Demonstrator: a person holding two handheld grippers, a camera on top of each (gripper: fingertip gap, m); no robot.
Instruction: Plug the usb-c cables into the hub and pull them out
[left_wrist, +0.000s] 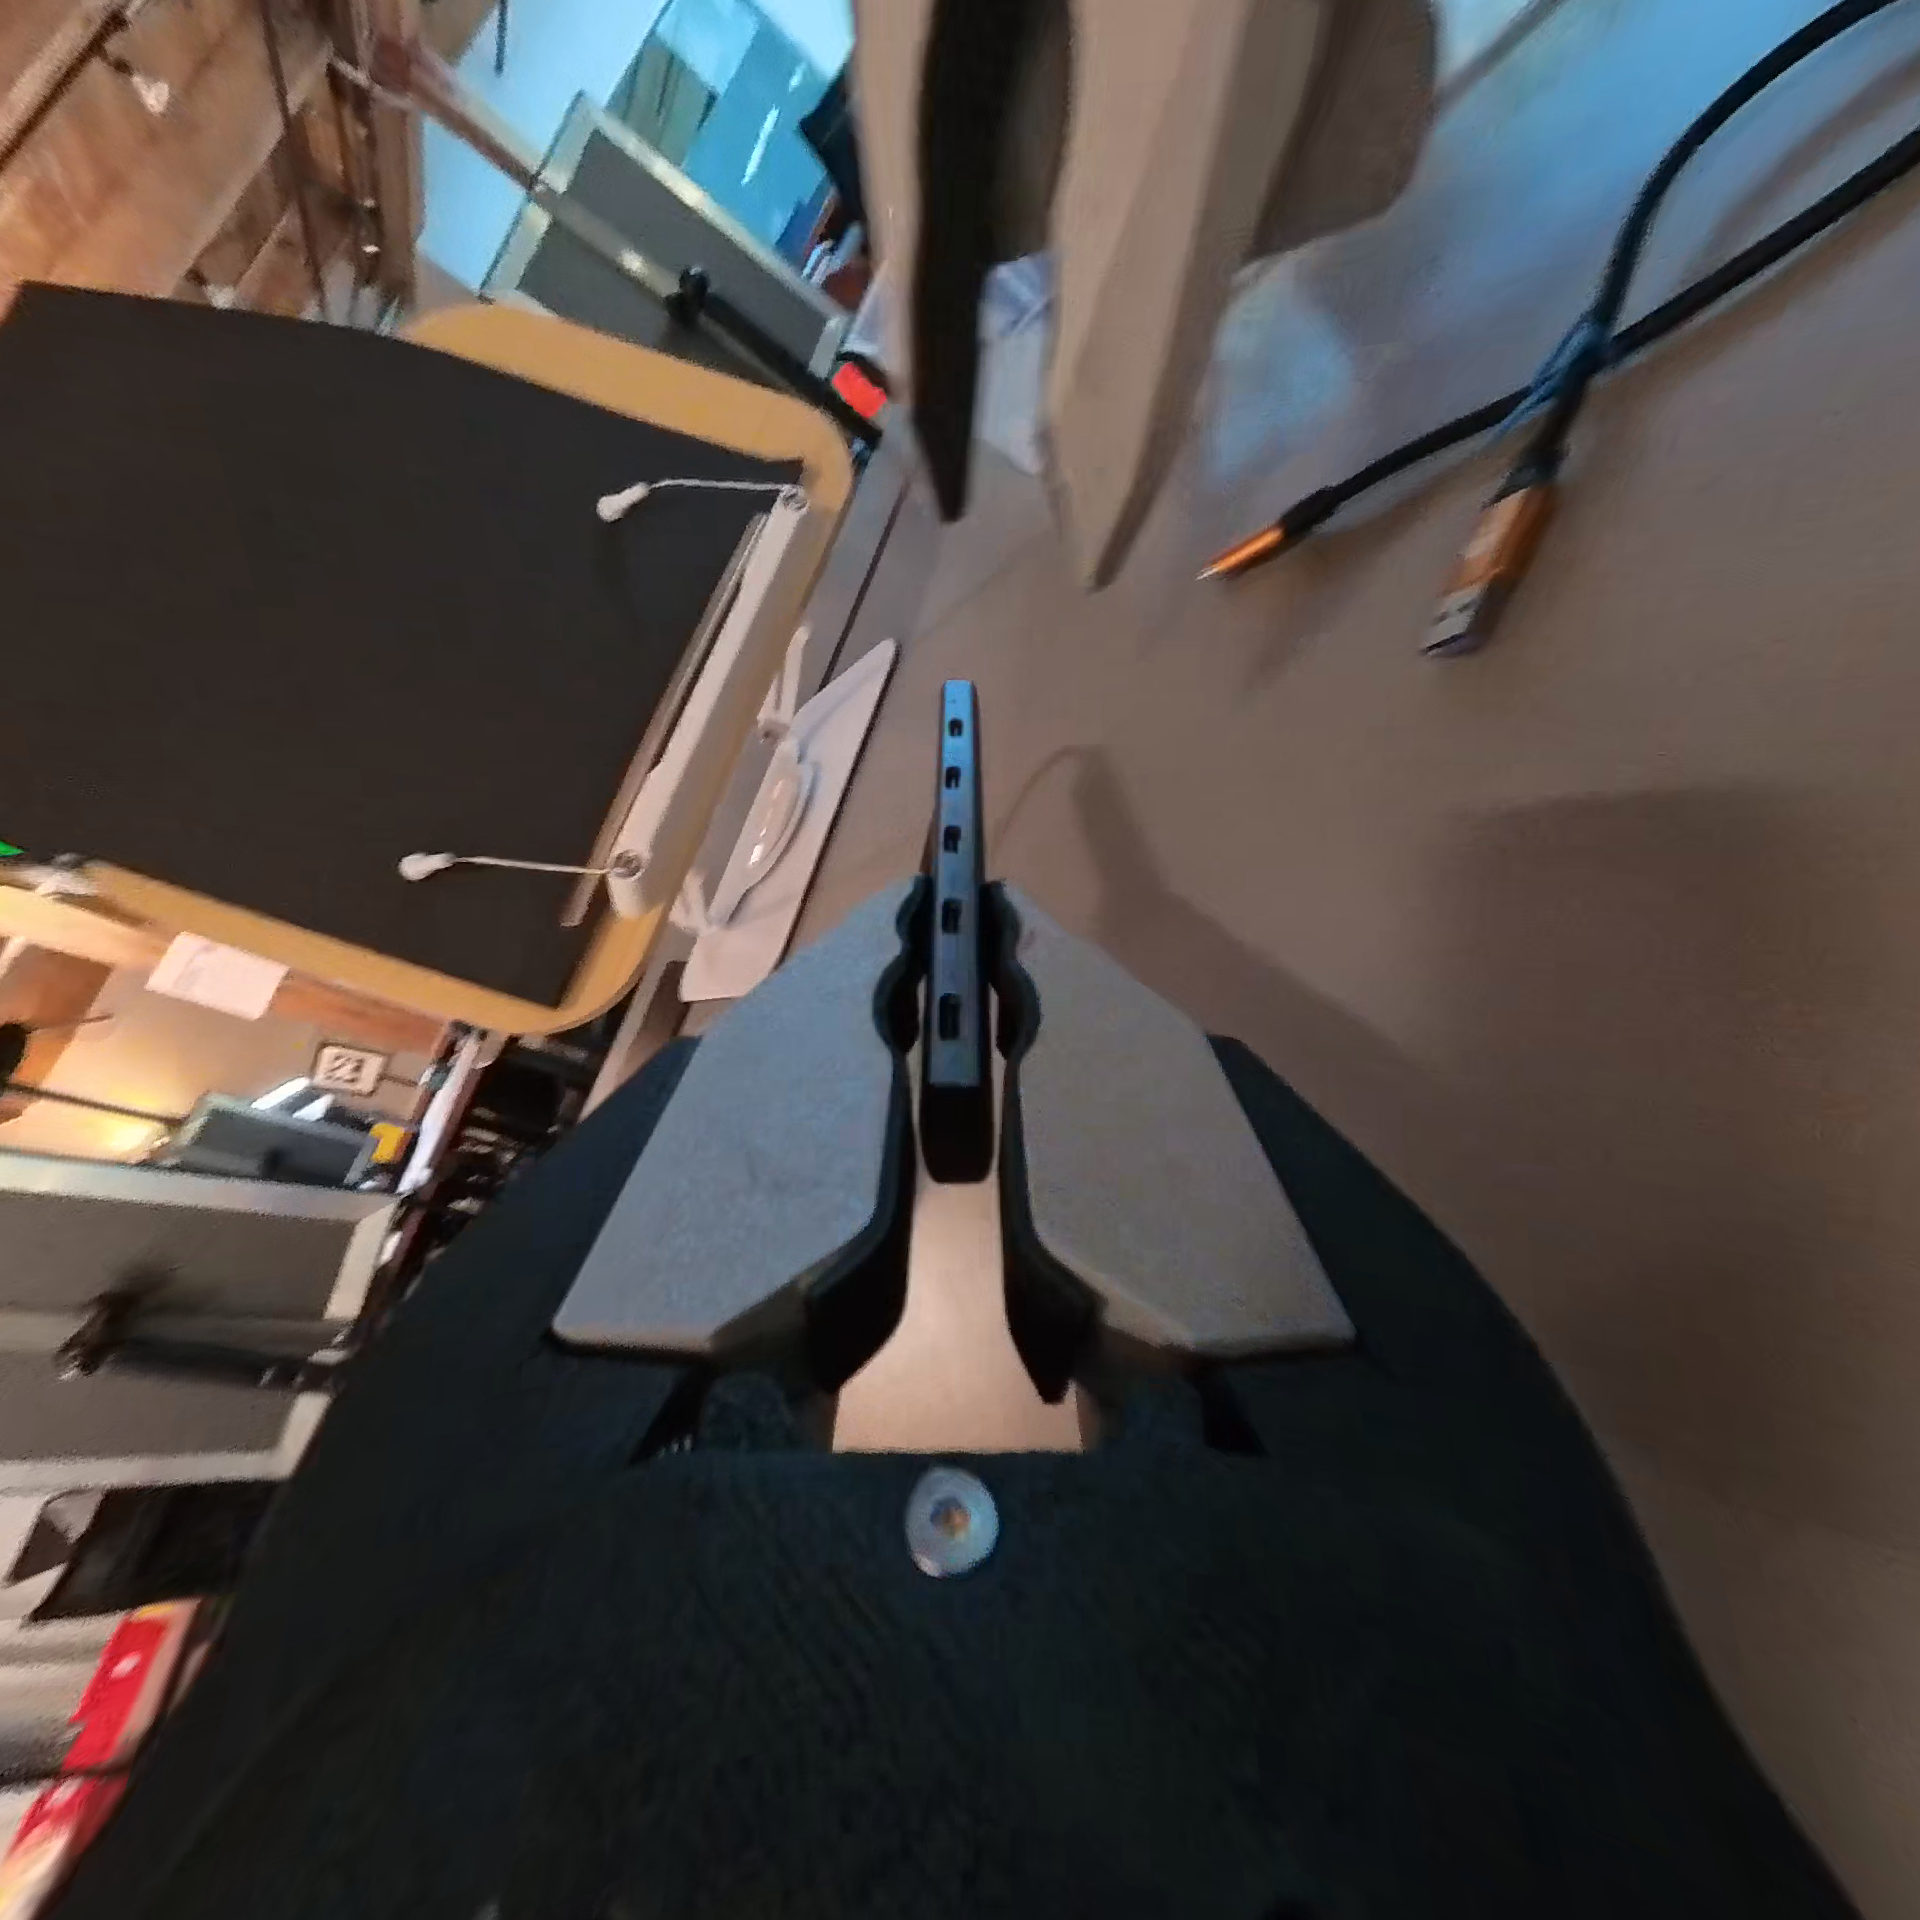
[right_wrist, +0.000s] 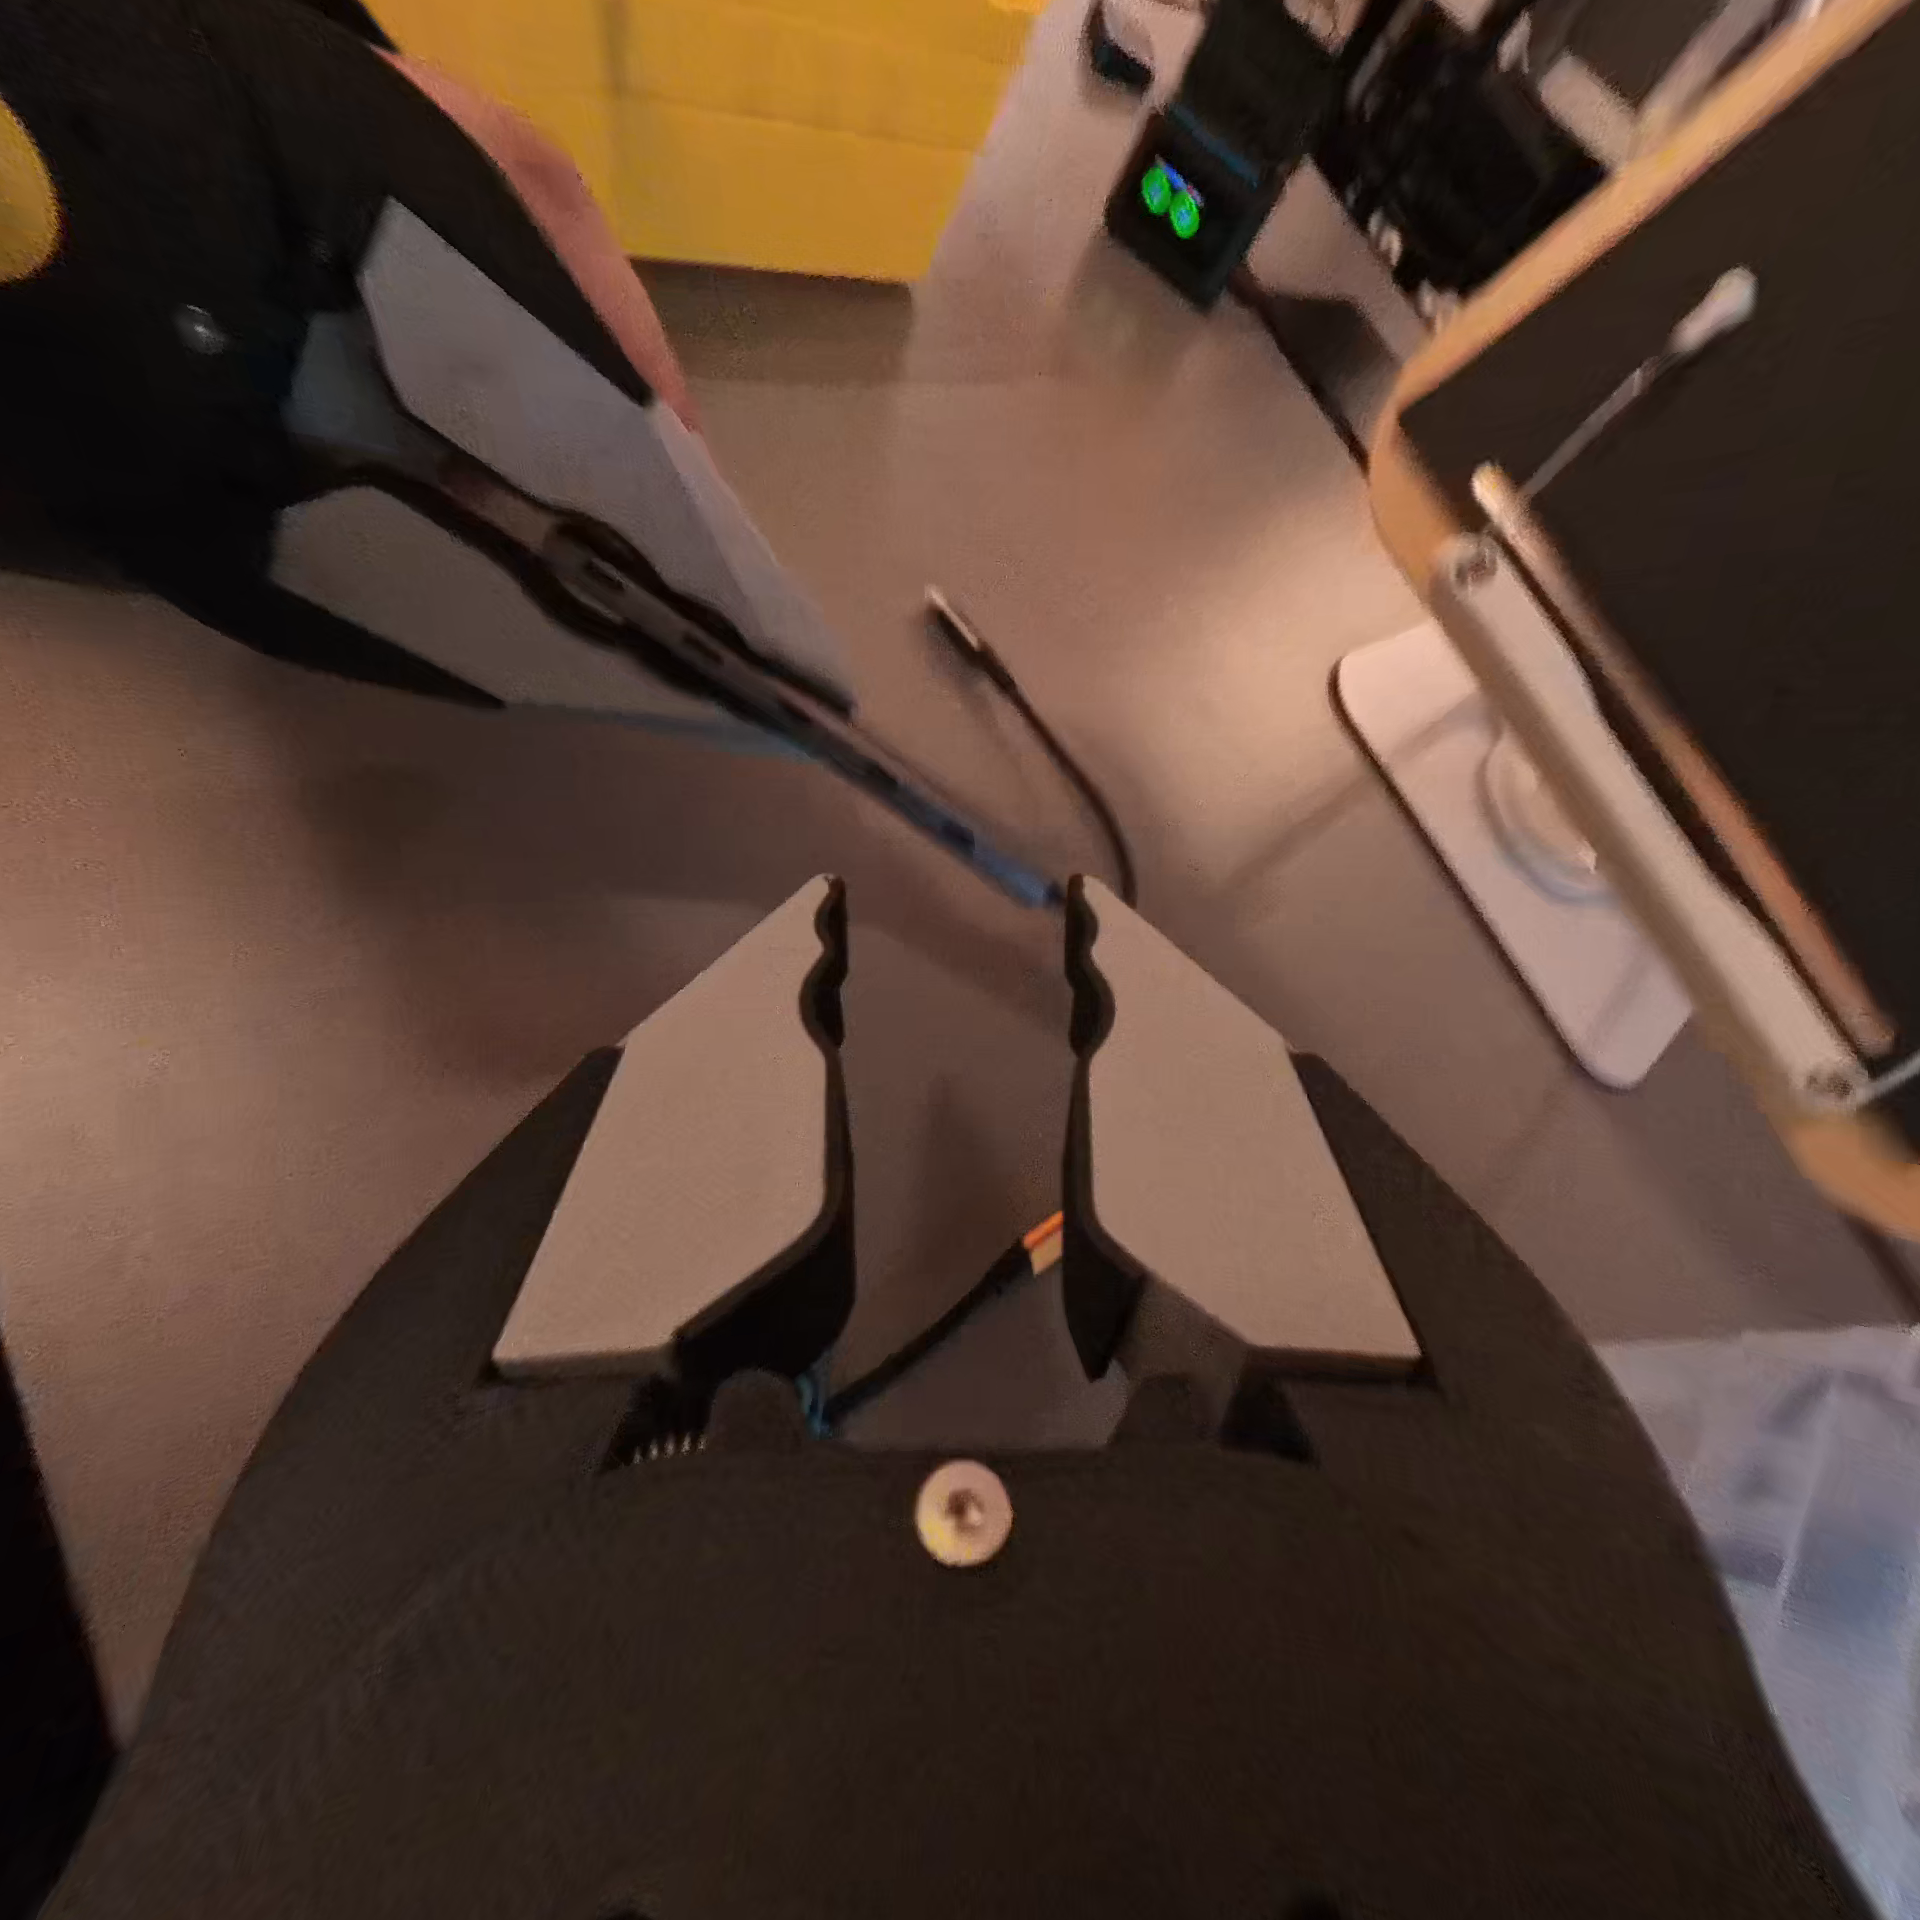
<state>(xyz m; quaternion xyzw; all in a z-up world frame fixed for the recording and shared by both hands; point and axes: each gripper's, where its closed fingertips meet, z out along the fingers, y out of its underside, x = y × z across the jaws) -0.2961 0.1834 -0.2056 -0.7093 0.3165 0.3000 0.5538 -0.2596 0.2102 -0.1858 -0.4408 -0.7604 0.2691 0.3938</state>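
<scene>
L gripper (left_wrist: 958, 935) pinches the slim dark metal hub w/ a row of small ports (left_wrist: 958, 831) edge-on btwn its fingers, far end sticking out past the tips. R gripper (right_wrist: 956, 914) is spread, empty. Black braided cables w/ orange plug shells (left_wrist: 1496, 561) lie on the table, well right of L's fingers. Hub looks light, stiff, slick; cables floppy, so prob best grab the rigid plug shell.
</scene>
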